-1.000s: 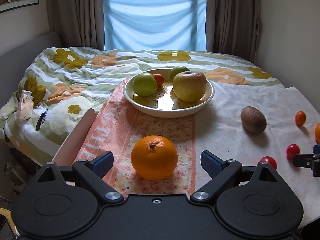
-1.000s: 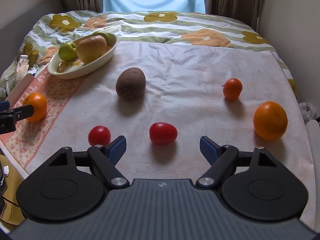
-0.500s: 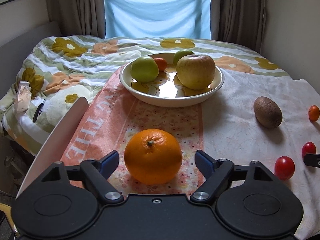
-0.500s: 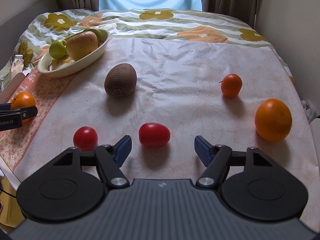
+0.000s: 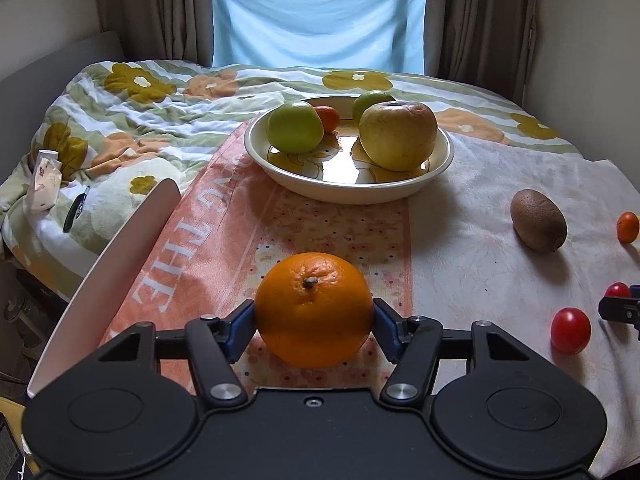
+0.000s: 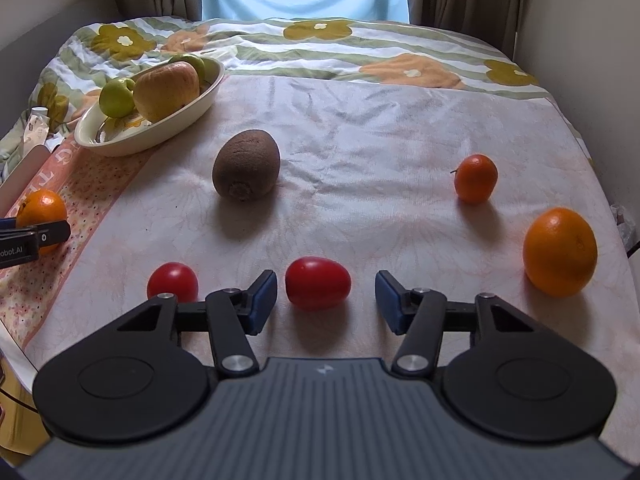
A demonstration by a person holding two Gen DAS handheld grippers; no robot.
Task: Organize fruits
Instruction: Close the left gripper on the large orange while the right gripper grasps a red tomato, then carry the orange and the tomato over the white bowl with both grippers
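Note:
My left gripper [image 5: 314, 326] is shut on an orange [image 5: 315, 309] that rests on the orange-patterned cloth, in front of a cream bowl [image 5: 400, 194]. The bowl holds a yellow apple [image 5: 398, 134], a green apple [image 5: 295, 126], a second green fruit and a small tangerine [image 5: 328, 117]. My right gripper [image 6: 326, 301] is open, its jaws on either side of an oval red tomato [image 6: 318, 288]. A second red tomato [image 6: 173, 280] lies to its left. A kiwi [image 6: 246, 170], a small tangerine [image 6: 476, 178] and a large orange [image 6: 560, 251] lie on the pale cloth.
The table stands against a bed with a flowered quilt [image 5: 132, 120]. A wall runs close on the right [image 6: 600, 40]. A white curved board [image 5: 120, 248] leans at the table's left edge. A small packet [image 5: 44, 180] lies on the quilt.
My left gripper moved forward around the orange and closed on it. My right gripper moved forward so the oval tomato now sits between its open jaws.

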